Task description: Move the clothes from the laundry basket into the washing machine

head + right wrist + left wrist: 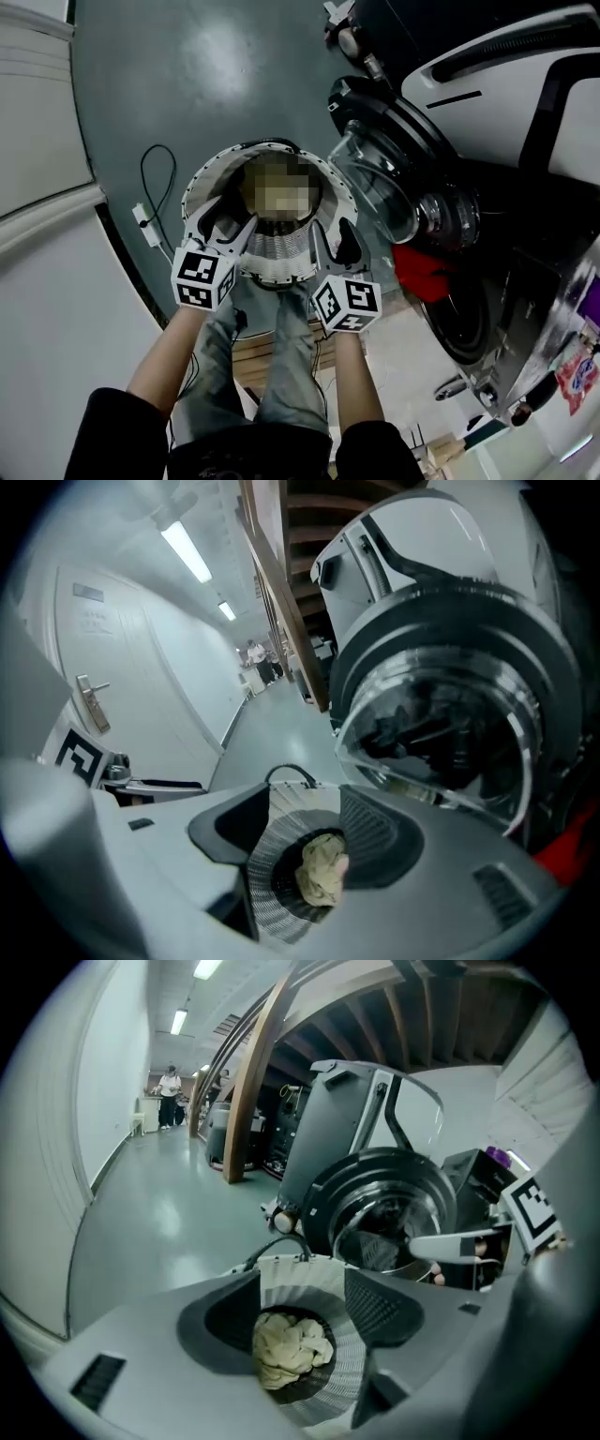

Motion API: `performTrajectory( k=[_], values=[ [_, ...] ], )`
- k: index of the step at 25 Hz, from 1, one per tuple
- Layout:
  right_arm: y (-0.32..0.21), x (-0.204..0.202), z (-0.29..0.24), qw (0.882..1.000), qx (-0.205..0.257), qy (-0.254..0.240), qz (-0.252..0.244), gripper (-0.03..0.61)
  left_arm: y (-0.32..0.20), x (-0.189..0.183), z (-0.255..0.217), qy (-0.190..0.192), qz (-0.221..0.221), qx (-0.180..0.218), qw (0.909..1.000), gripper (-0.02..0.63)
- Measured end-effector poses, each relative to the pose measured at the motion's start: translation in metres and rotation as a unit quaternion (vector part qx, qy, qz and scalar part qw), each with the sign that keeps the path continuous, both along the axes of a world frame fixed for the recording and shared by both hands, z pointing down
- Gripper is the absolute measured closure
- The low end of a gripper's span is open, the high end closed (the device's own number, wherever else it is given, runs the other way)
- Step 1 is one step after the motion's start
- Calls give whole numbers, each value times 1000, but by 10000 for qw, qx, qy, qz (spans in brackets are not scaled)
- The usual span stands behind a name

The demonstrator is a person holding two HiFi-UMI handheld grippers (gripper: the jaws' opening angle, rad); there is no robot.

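A round white perforated plastic laundry basket [281, 267] stands upright on the grey-green floor [187, 75]. Its axis is vertical and its open mouth faces straight up. It sits between the floor's left edge, where a white wall rises, and the washing machine [525, 112] on the right. The basket's right rim is just beside the machine's round glass door [380, 183], which is swung open towards it.

At the bottom of the basket lies a cream-coloured crumpled garment [292, 1349], bunched into a lump with no clear long axis. It looks slightly taller than it is wide in the right gripper view.

The left hand-held gripper [225, 225] hangs over the basket's near-left rim and points down into the mouth. Its jaws are spread, with nothing pinched between them. The left gripper view shows the garment deep between the dark pads [230, 1316], well apart from them. The right hand-held gripper [336, 242] hangs over the near-right rim and is tilted the same way. Its jaws are also spread and hold nothing, and the garment lies low between them.

A black cable [155, 173] with a white plug block lies on the floor, left of the basket and near the wall edge. A red patch [422, 272] shows at the machine's dark opening, but I cannot tell what it is.
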State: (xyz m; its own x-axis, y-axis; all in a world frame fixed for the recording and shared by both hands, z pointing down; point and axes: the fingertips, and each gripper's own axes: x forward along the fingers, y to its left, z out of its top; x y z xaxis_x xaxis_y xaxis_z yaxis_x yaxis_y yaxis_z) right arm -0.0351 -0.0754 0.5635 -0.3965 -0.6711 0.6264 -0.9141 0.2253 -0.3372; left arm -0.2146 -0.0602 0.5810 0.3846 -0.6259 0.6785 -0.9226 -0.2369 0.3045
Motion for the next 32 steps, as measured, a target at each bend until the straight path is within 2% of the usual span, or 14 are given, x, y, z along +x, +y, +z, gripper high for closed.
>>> performTrajectory(
  k=[5,8,12,19,23,26,29,32],
  values=[
    [0,-14,85,9992,-384,67,-79,337,-4,6,96,-21,-97,-372,9993,321],
    [-5,-14,134,9978,-648,126,-43,343,-11,11,142,-44,-8,-443,9990,324],
    [-10,-13,195,9948,-986,246,42,347,-19,10,207,-76,25,-788,9969,324],
    [-6,-19,304,9841,-1643,676,-11,345,-12,22,314,-414,566,-1146,9909,325],
    [4,-18,360,9755,-1964,985,-96,342,-3,18,371,-366,393,-1539,9866,325],
    [9,-10,397,9680,-2196,1218,42,325,-10,23,402,-336,477,-1575,9858,327],
    [11,-9,425,9620,-2404,1292,37,310,-14,23,431,-338,377,-1664,9848,323],
    [7,-10,447,9597,-2467,1341,75,267,-8,21,465,-161,188,-1965,9802,276]
  ],
)
